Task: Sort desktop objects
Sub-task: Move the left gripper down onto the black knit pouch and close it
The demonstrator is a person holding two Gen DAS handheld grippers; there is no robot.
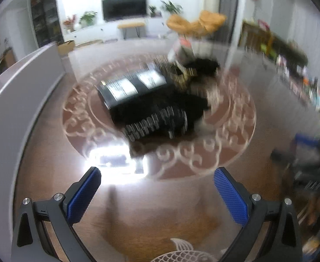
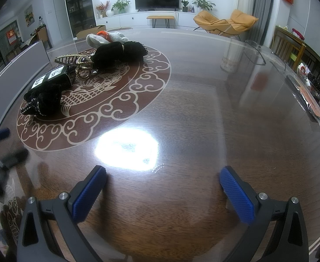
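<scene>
A cluster of objects sits on the table's round patterned inlay (image 2: 116, 100). In the right wrist view: a black velvet bow (image 2: 44, 100) nearest, a black box with white labels (image 2: 53, 78), gold hair clips (image 2: 77, 62), a second black velvet piece (image 2: 120, 51) and a grey knit item (image 2: 103, 38) behind. The left wrist view is motion-blurred and shows the black box (image 1: 133, 87) and the bow (image 1: 160, 118) ahead. My left gripper (image 1: 157, 185) is open and empty, short of the bow. My right gripper (image 2: 163, 184) is open and empty over bare table, right of the cluster.
The glossy wooden table (image 2: 203, 131) reflects a bright ceiling light (image 2: 127, 148). A grey panel (image 1: 13, 100) stands along the left edge. Small bottles and packets (image 2: 317, 91) line the far right edge. The left gripper shows blurred at the left of the right wrist view (image 2: 0, 152).
</scene>
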